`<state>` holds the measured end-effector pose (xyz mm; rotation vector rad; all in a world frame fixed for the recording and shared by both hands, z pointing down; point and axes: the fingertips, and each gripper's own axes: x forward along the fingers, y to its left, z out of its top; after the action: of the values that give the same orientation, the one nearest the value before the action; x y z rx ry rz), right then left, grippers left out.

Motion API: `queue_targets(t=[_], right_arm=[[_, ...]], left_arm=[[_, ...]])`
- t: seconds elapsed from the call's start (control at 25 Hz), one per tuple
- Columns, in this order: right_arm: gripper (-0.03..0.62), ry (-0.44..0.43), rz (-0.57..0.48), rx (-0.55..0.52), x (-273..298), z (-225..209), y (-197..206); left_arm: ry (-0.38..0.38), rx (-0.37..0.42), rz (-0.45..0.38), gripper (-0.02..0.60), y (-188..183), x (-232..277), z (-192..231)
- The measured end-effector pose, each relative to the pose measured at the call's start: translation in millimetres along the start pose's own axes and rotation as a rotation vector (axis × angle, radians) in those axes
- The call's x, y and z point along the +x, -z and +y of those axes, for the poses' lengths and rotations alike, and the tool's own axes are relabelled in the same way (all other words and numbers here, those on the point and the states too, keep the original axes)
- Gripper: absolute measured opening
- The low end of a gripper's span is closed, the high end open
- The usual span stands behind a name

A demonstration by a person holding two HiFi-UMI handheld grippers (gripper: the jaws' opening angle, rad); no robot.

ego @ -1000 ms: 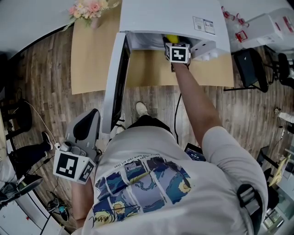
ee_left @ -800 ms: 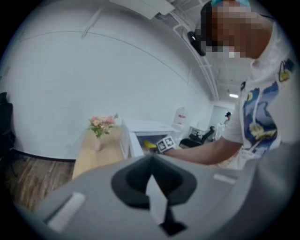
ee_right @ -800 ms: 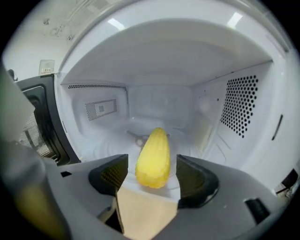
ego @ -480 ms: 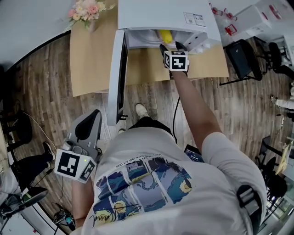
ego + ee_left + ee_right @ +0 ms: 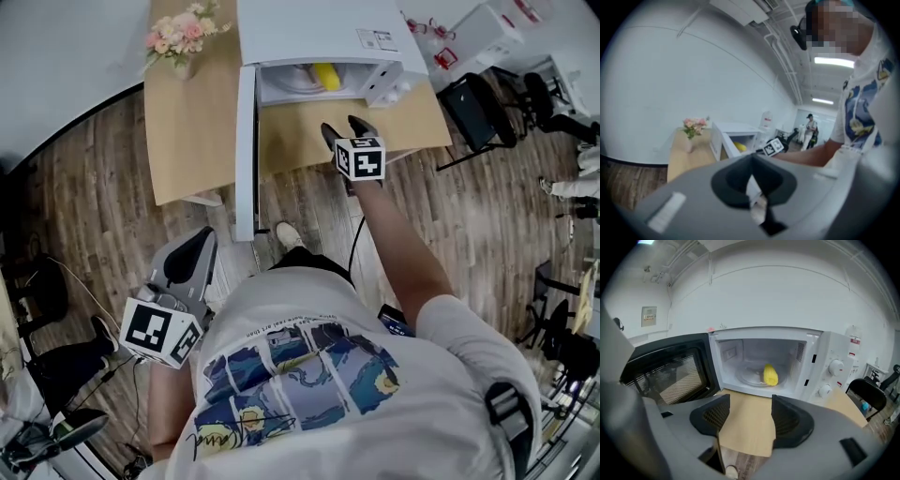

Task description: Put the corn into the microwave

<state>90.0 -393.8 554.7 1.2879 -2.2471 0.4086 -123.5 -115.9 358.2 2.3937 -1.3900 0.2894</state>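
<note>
A yellow corn cob (image 5: 770, 374) lies on the glass plate inside the white microwave (image 5: 834, 352), whose door (image 5: 665, 371) hangs wide open to the left. From above, the corn (image 5: 325, 76) shows in the microwave (image 5: 319, 33) cavity. My right gripper (image 5: 346, 130) is open and empty, held over the wooden table's front edge, clear of the cavity. In the right gripper view the right gripper (image 5: 749, 416) frames bare tabletop. My left gripper (image 5: 192, 258) hangs low by my left side, jaws together, holding nothing; in its own view the left gripper (image 5: 751, 179) is shut.
A vase of pink flowers (image 5: 174, 36) stands on the wooden table (image 5: 187, 122) left of the microwave. The open door (image 5: 246, 150) juts out past the table's front edge. A black chair (image 5: 473, 108) is at the right. Another person (image 5: 809, 129) stands far off.
My right gripper has drawn back out of the microwave cavity toward me, leaving the corn inside. The left gripper has stayed by my side.
</note>
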Motion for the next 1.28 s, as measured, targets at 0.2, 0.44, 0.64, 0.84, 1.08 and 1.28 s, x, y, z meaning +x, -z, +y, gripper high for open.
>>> queue_targets(t=[0.2, 0.44, 0.64, 0.84, 1.08, 1.28], right_arm=[[0.273, -0.013, -0.007, 0.013, -45, 27, 12], [0.104, -0.007, -0.029, 0.018, -103, 66, 27], [0.045, -0.042, -0.032, 0.037, -149, 104, 42], [0.015, -0.082, -0.045, 0.035, -192, 140, 51], [0.011, -0.138, -0.05, 0.006, -233, 179, 60], [0.009, -0.169, -0.056, 0.003, -256, 201, 65]], left_arm=[[0.029, 0.002, -0.008, 0.01, 11, -22, -2], [0.057, -0.005, -0.003, 0.01, 35, -52, -4], [0.077, -0.001, 0.001, 0.009, 54, -74, -9], [0.096, -0.007, 0.001, 0.009, 74, -92, -15], [0.128, -0.01, 0.019, 0.009, 94, -106, -26], [0.16, -0.003, 0.032, 0.009, 103, -115, -38]])
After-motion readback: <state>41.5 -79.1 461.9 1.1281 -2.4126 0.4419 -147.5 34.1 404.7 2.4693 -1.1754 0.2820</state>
